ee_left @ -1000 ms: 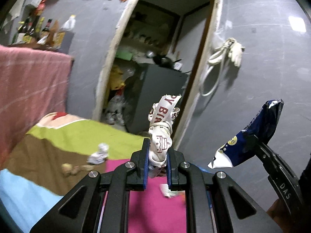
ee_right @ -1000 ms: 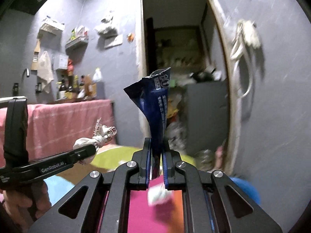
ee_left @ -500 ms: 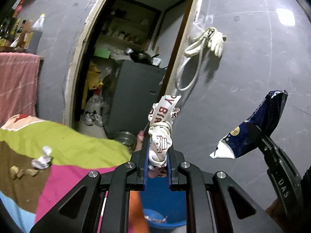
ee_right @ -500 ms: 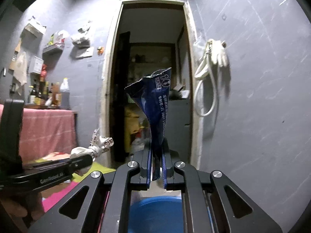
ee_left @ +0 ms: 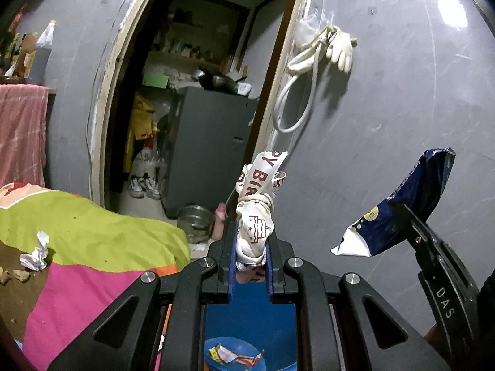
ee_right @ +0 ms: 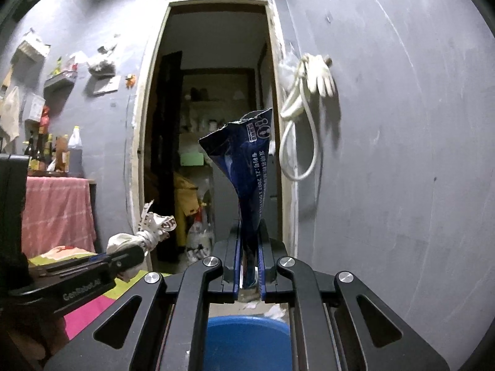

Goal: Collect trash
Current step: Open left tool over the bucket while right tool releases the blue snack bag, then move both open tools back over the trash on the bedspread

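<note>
left view: the left gripper (ee_left: 251, 241) squeezes a knotted white wrapper (ee_left: 255, 216) right above the blue bin (ee_left: 247, 318), which has scraps inside. right view: the right gripper (ee_right: 250, 247) pinches a dark blue bag (ee_right: 247, 160) above that bin (ee_right: 247, 337).

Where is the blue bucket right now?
The blue bucket sits low down, right under both grippers, beside the colourful cloth. In the left wrist view some wrappers lie inside it; the right wrist view shows it below the dark blue packet.

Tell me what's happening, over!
Left tool shut on white wrapper. Right tool shut on blue bag. Both above blue bin, trash already inside. Nothing in the way.
</note>
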The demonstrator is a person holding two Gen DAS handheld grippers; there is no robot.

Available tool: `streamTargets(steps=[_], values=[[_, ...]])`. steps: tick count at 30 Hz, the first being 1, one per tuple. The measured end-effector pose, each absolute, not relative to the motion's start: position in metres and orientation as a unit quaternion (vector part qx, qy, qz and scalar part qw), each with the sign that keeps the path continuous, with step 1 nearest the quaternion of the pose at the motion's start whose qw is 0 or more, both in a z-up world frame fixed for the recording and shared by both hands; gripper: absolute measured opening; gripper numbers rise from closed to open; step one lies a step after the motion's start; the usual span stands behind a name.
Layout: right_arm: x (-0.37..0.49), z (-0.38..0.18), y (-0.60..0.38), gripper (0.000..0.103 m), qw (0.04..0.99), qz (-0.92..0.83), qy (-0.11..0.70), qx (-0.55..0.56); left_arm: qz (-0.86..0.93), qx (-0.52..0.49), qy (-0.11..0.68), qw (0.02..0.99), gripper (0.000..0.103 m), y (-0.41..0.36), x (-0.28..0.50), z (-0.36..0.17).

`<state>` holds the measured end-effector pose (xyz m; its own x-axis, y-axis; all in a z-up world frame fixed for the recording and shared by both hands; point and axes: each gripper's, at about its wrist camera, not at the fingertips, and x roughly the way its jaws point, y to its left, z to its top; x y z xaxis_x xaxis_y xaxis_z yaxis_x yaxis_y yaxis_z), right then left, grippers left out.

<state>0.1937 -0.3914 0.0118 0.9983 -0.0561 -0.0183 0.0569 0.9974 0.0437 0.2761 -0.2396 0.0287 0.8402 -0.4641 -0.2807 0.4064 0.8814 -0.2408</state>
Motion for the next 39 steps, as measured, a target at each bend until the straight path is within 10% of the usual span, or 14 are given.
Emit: streamTargets(steps=[16, 21, 27, 39], values=[[0.232, -0.023, -0.412, 0.01, 0.994, -0.023, 0.094, 0.056, -0.232, -0.104, 0.269, 0.929, 0.024, -0.239, 0.318, -0.001], [0.237, -0.025, -0.416, 0.031, 0.993, -0.016, 0.101, 0.06, -0.23, -0.102, 0.266, 0.931, 0.028, -0.236, 0.316, 0.001], [0.232, -0.019, -0.416, 0.031, 0.993, -0.018, 0.094, 0.062, -0.223, -0.106, 0.243, 0.938, 0.045, -0.224, 0.305, 0.012], [0.194, 0.025, -0.398, 0.08, 0.998, -0.012, 0.032, 0.06, -0.168, -0.115, 0.16, 0.966, 0.101, -0.168, 0.26, 0.056]])
